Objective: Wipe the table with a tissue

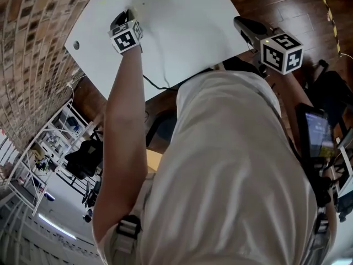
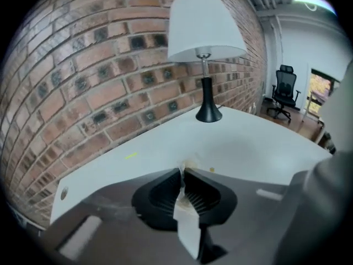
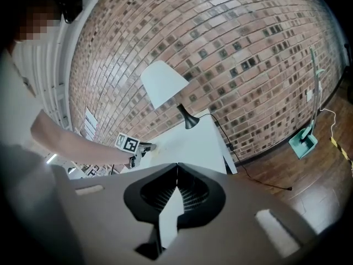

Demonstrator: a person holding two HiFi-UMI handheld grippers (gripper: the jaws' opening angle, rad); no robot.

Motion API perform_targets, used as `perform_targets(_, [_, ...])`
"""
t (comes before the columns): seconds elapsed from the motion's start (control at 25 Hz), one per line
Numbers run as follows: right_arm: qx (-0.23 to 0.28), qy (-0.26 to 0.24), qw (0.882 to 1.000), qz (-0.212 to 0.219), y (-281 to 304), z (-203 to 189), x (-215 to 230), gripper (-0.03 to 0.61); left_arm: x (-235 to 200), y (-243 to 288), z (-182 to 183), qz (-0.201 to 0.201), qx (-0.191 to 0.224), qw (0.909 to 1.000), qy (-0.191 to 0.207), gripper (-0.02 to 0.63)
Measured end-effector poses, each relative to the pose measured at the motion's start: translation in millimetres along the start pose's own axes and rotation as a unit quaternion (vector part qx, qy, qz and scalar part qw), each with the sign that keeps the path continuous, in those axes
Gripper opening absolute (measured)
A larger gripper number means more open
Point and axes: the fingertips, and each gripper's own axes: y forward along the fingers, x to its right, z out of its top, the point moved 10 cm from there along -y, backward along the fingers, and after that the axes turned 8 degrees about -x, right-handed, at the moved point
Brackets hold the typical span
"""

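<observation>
My left gripper (image 1: 126, 16) reaches over the white table (image 1: 187, 21) near its left side. In the left gripper view its jaws (image 2: 183, 173) are shut on a thin crumpled tissue (image 2: 187, 165), which pokes out at the tips just above the table top (image 2: 259, 148). A faint yellow mark (image 2: 130, 155) lies on the table to the left of the jaws. My right gripper (image 1: 241, 22) hangs at the table's near right corner. In the right gripper view its jaws (image 3: 176, 167) meet with nothing between them.
A lamp with a white shade (image 2: 204, 26) and black base (image 2: 208, 114) stands at the table's far end by the brick wall (image 2: 83, 81). A black cable (image 1: 155, 83) hangs off the table's near edge. An office chair (image 2: 284, 93) stands beyond. A teal dustpan (image 3: 303, 142) leans on the wall.
</observation>
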Motion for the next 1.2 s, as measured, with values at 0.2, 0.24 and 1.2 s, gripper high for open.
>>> perform_targets(0.2, [-0.003,0.005,1.000,-0.013,-1.5,1.8,3.3,0.008,-9.4,21.1,8.8,-0.004,0.000,0.9998,-0.021,0.031])
perform_targets(0.24, [-0.003,0.006,1.000,-0.015,-2.1,2.3,3.9,0.008,-7.9,23.4,11.7,-0.006,-0.003,0.9998,-0.019,0.031])
perform_targets(1.2, [-0.008,-0.007,1.000,-0.009,-0.3,4.4,2.1,0.008,70.8,20.9,5.8,-0.067,0.001,0.9947,0.078,0.023])
